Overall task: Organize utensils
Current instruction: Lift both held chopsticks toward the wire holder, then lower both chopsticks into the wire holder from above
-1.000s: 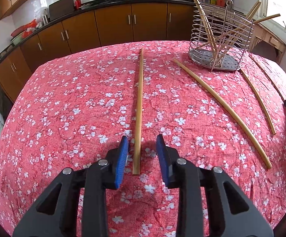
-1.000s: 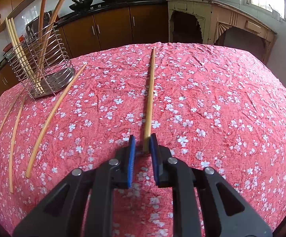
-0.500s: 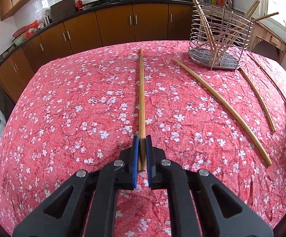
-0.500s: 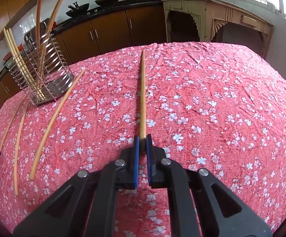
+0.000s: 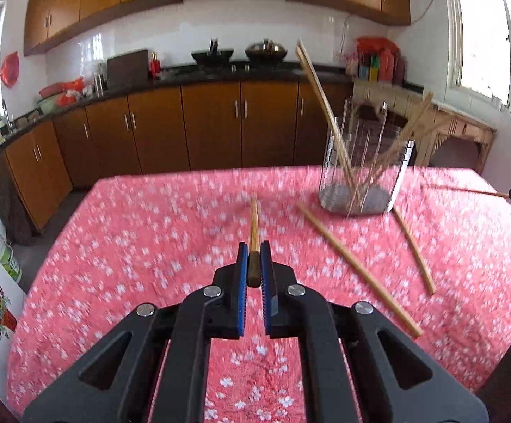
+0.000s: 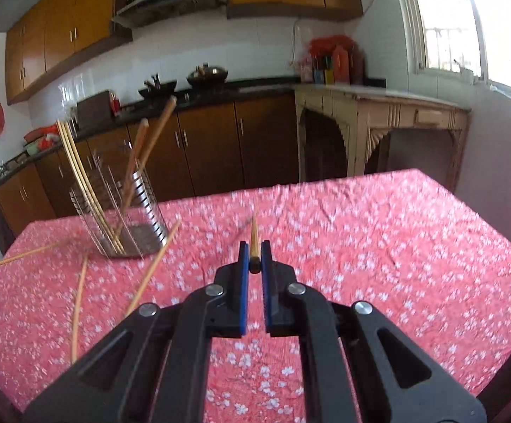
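Observation:
In the left wrist view my left gripper (image 5: 254,248) is shut on the near end of a wooden chopstick (image 5: 254,224). The stick points forward, lifted off the red flowered tablecloth (image 5: 142,246). The wire utensil holder (image 5: 361,176) stands ahead to the right with several chopsticks leaning in it. In the right wrist view my right gripper (image 6: 254,248) is shut on another chopstick (image 6: 254,234), also raised above the cloth. There the holder (image 6: 128,211) stands ahead to the left.
Two loose chopsticks (image 5: 357,271) (image 5: 414,246) lie on the cloth near the holder, seen as chopsticks (image 6: 153,268) (image 6: 77,299) in the right view. Brown kitchen cabinets (image 5: 213,127) and a cream side table (image 6: 379,130) stand beyond the table's far edge.
Both grippers closed on the near ends of their chopsticks, then rose and tipped up, lifting the sticks off the cloth. The loose chopsticks and the holder stayed put.

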{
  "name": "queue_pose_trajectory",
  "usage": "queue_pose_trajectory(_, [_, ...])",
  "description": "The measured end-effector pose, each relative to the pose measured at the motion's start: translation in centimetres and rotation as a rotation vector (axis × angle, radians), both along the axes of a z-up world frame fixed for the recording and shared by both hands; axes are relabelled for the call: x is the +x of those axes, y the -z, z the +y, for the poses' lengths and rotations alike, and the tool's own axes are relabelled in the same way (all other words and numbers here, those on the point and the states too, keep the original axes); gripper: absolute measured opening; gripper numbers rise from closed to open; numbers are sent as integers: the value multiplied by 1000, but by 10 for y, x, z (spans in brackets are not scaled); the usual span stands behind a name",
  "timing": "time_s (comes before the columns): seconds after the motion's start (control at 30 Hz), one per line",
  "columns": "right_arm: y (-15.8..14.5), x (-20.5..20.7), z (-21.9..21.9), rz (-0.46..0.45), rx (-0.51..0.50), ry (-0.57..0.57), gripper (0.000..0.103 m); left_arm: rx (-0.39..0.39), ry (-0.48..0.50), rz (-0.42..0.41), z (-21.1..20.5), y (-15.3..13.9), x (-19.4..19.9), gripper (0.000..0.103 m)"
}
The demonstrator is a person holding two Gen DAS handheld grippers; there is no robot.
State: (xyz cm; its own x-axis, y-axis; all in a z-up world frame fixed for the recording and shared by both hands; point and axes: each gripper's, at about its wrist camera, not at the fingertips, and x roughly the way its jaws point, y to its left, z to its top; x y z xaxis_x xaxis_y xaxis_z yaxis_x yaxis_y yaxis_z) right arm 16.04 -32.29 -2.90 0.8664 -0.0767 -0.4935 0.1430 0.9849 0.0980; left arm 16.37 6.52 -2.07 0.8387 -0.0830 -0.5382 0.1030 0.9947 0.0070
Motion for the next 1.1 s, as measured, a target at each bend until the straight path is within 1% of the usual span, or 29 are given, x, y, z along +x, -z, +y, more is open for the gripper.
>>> queue_pose_trajectory(0.2, [-41,4,-1,-99,-25,11,8,-13,-45,-113,4,-44,14,7])
queue_pose_trajectory(0.33, [-66,11,0,-151,-18,8,8,-24,-80,-159,7,-61,27,7])
queue_pose_trajectory(0.5, [-87,18,-3,-187,10,6,8,-40,-97,-173,8,-71,37,7])
queue_pose_trajectory(0.67, [-102,22,-7,-204,35,-4,8,-43,-107,-188,10,-78,35,7])
queue_pose_trajectory(0.97, [-115,15,-5,-214,73,-35,8,-44,-109,-215,14,-90,26,7])
queue_pose_trajectory(1.1, [-121,10,-3,-230,75,-53,8,-47,-100,-228,10,-96,21,7])
